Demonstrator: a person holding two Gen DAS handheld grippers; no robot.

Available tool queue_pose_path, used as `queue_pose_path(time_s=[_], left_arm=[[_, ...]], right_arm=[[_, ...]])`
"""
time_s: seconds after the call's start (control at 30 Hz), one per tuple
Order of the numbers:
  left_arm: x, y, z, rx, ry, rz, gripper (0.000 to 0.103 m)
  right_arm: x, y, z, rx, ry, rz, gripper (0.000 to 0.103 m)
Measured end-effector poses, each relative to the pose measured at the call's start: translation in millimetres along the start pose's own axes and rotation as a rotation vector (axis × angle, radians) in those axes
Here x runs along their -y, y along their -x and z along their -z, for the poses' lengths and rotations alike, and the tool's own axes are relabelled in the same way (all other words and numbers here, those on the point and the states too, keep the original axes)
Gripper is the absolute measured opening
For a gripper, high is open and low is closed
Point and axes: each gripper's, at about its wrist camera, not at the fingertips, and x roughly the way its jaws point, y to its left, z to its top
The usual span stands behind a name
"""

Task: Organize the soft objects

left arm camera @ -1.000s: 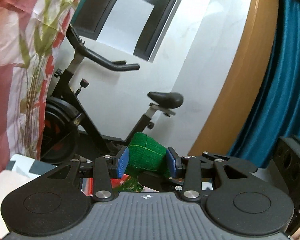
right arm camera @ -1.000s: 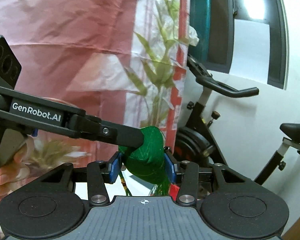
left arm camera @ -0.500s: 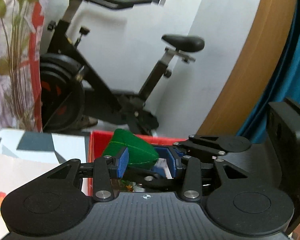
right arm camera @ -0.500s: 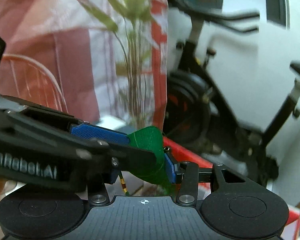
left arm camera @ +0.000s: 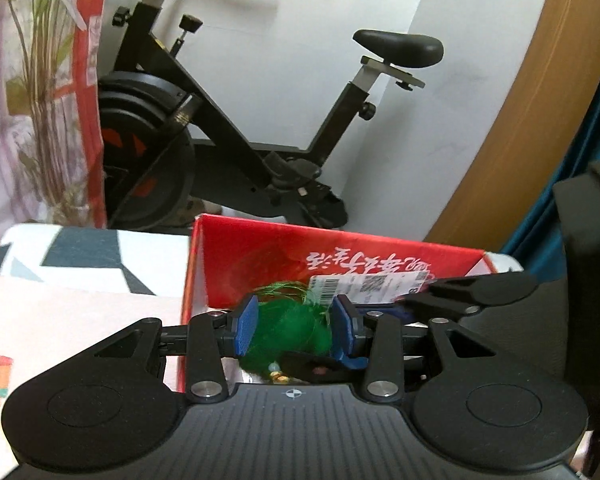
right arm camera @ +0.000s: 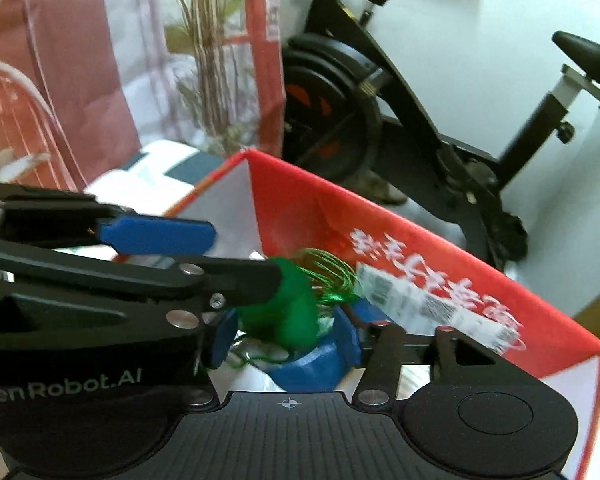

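Observation:
A green soft pouch with loose green threads and small beads hangs inside the open red box. My left gripper has its blue pads on both sides of the pouch; its jaws are opening. In the right wrist view the pouch sits between the pads of my right gripper, whose jaws are opening, with a gap showing on the right side. The left gripper's black finger reaches in from the left and touches the pouch. A rounded blue thing lies just below; I cannot tell what it is.
The red box carries white lettering and a barcode label. An exercise bike stands behind it against a white wall. A patterned cloth surface lies left of the box, with a red floral curtain beyond.
Both grippers have come down with the green pouch, from level with the bike into the red box. The right gripper's pads have spread away from the pouch.

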Motion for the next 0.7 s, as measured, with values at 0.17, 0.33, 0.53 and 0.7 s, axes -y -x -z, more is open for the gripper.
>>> queue_pose_path(time_s=[0.17,0.33,0.53,0.7], left_arm=[[4.9,23.0,0.2,0.025,0.000,-0.041,0.072],[20.1,64.5,7.5,0.121,-0.058,-0.100,0.101],[39.3,113.2,16.0,0.173,-0.095,-0.168,0.103],[49.8,149.4,26.1,0.204,-0.065,-0.214,0.103]], right_arm=[[-0.8,28.1,6.8,0.023,-0.017,0.079,0.086],[3.1,76.2,20.7,0.096,-0.015,0.114,0.102],[6.8,133.4,42.4,0.213,-0.043,0.119,0.103],[5.7,175.5,65.5,0.303,-0.100,0.131,0.103]])
